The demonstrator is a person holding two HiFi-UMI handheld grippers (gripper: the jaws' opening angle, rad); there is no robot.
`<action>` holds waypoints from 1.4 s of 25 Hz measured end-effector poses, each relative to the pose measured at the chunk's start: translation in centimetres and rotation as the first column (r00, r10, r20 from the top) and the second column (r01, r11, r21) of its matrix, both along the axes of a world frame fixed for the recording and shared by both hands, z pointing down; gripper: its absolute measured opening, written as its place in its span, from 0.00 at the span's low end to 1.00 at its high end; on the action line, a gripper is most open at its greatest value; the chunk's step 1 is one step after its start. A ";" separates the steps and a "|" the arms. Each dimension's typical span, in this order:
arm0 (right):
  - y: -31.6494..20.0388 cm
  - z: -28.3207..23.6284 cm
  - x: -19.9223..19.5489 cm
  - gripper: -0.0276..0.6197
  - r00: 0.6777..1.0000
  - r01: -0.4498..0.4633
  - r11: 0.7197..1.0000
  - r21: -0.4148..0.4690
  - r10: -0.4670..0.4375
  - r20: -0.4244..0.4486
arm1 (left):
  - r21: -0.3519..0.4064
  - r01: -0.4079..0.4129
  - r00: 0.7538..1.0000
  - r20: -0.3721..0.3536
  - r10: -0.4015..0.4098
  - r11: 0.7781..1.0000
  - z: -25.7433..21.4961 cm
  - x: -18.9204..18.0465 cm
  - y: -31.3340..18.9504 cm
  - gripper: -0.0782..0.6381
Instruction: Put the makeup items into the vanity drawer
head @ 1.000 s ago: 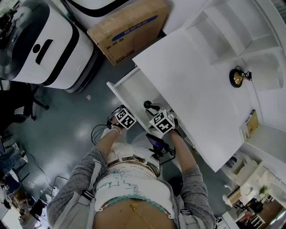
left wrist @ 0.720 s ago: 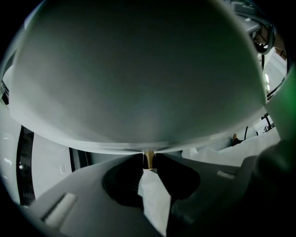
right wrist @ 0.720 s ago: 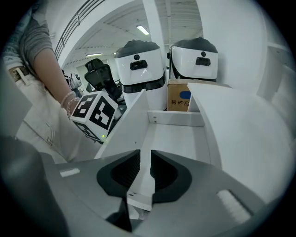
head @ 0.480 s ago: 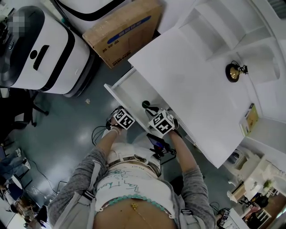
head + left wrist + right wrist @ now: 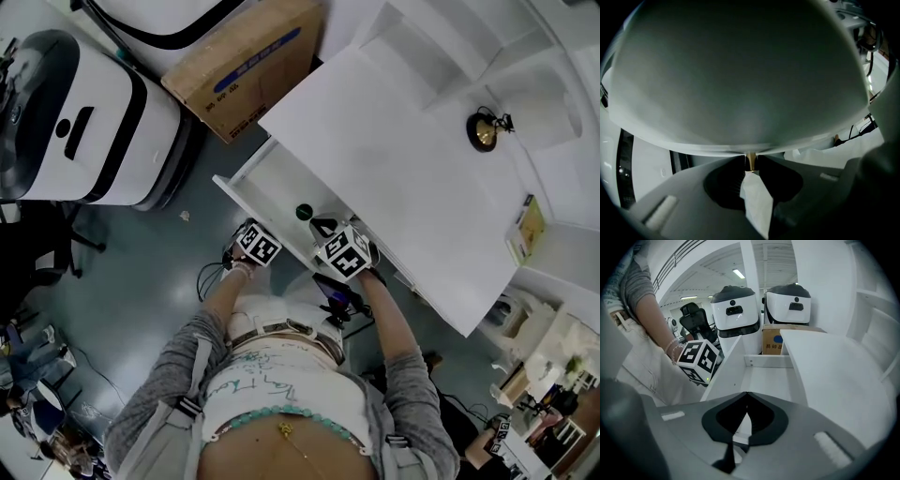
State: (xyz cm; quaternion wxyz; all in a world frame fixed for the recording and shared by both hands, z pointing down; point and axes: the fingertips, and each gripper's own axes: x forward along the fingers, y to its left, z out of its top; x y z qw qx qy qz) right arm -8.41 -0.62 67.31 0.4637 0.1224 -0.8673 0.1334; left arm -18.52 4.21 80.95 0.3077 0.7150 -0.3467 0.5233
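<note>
Two grippers work at the open drawer [image 5: 267, 183] of a white vanity [image 5: 394, 159], near the centre of the head view. At the drawer's front edge, the left gripper [image 5: 751, 168] has its jaws clamped on a small brass knob [image 5: 750, 160]. The right gripper [image 5: 747, 394], over the drawer's lower-right end, has just been closing its jaws, which meet with nothing between them; one small dark round makeup item [image 5: 303, 212] lies on the drawer floor, just up-left of it and apart.
</note>
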 end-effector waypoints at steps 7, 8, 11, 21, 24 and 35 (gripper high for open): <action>-0.4 -1.5 1.2 0.09 0.996 -0.081 0.997 -0.013 0.082 0.047 | -0.002 -0.008 1.000 -0.002 0.008 1.000 0.0 -0.1 0.1 0.24; -0.5 -1.8 1.5 0.09 0.994 -0.091 0.996 -0.013 0.091 0.052 | -0.001 -0.009 1.000 -0.002 0.009 1.000 0.0 -0.1 0.1 0.24; -0.7 -2.6 2.4 0.09 0.990 -0.130 0.991 -0.017 0.131 0.058 | 0.000 -0.013 1.000 -0.003 0.013 1.000 -0.1 -0.1 0.0 0.24; -1.4 -4.5 5.5 0.09 0.954 -0.282 0.959 -0.018 0.282 0.097 | -0.004 -0.020 1.000 -0.004 0.020 1.000 0.0 -0.1 0.0 0.24; -1.4 -5.0 6.0 0.09 0.945 -0.310 0.951 -0.016 0.310 0.105 | -0.007 -0.025 1.000 -0.005 0.025 1.000 0.0 0.0 -0.2 0.24; -0.6 -5.9 7.2 0.09 0.934 -0.338 0.941 -0.010 0.337 0.115 | -0.007 -0.037 0.999 -0.006 0.037 0.999 0.0 0.5 -1.0 0.24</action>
